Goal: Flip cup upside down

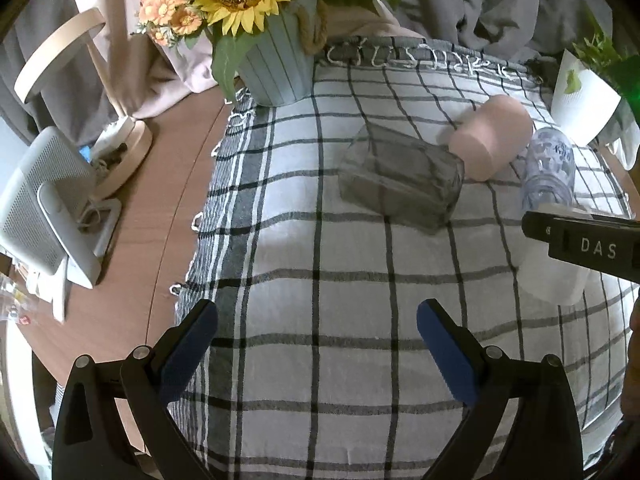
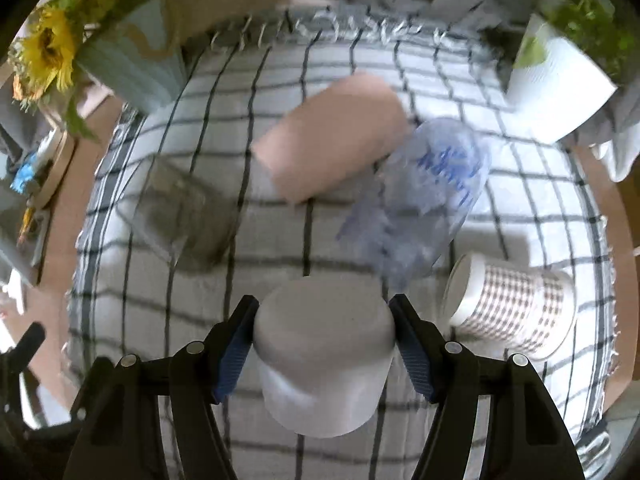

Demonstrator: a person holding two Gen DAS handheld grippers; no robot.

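Gripping the white cup (image 2: 324,356) across its side wall above the checked cloth (image 2: 280,232), the right gripper (image 2: 322,344) holds what looks light, stiff and smooth, its inside hidden from view, while the left gripper (image 1: 316,336) hangs wide apart, empty.

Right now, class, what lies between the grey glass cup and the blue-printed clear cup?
The pink cup, lying on its side on the checked cloth, sits between the grey glass cup and the blue-printed clear cup; the left wrist view shows it best.
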